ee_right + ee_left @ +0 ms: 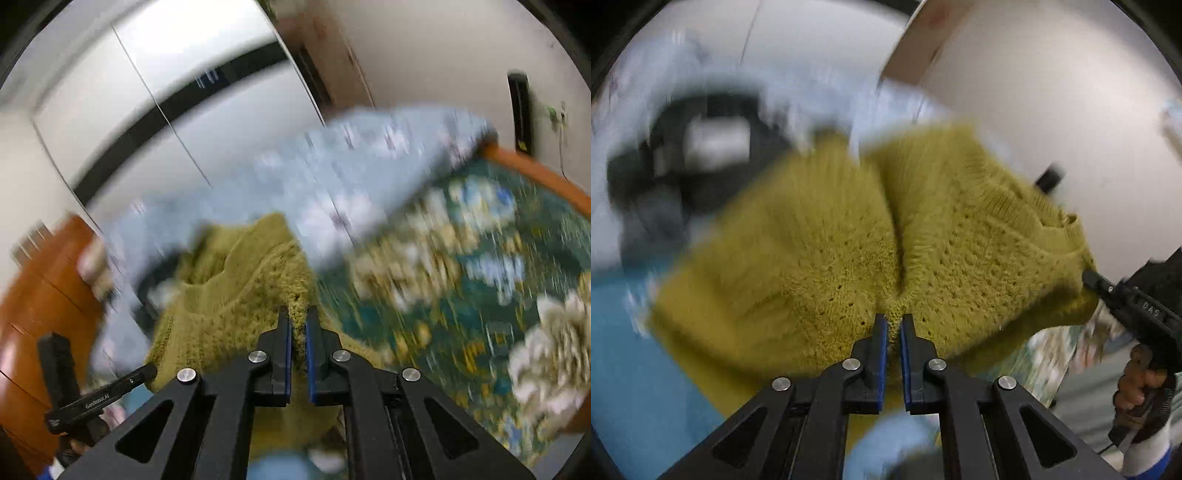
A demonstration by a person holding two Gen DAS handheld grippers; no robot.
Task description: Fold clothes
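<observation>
Sweater [827, 251], olive-yellow open knit, is lifted off the surface and stretched between both grippers; both views heavily motion-blurred.

Left gripper [894, 325]: blue-padded fingers [880, 354] nearly together, a ridge of the knit's edge pinched in the narrow gap. Fabric fans out from the pinch, with a deep crease running up from the fingertips.

Right gripper [298, 321]: fingers equally close, clamped on a fuzzy hem of the same sweater. Knit bunches just beyond the pads [311, 369], a ribbed seam curving across it.

From the left wrist view, the right gripper enters from the right edge, its tip on the sweater's far right corner, and the person's right hand [1137, 380] is wrapped around the handle. From the right wrist view, the left gripper [147, 371] shows low left, its tip at the sweater's lower left edge.

Beyond the sweater: light blue patterned cloth [354, 177], blurred, spreading across mid-frame. Beside it a green floral spread [461, 266] with an orange-brown wooden edge [532, 173] along its far side. Orange-brown wooden furniture [44, 288] at left. Farthest out, white cabinet panels [207, 74] crossed by a dark band, and pale wall [1052, 92].
</observation>
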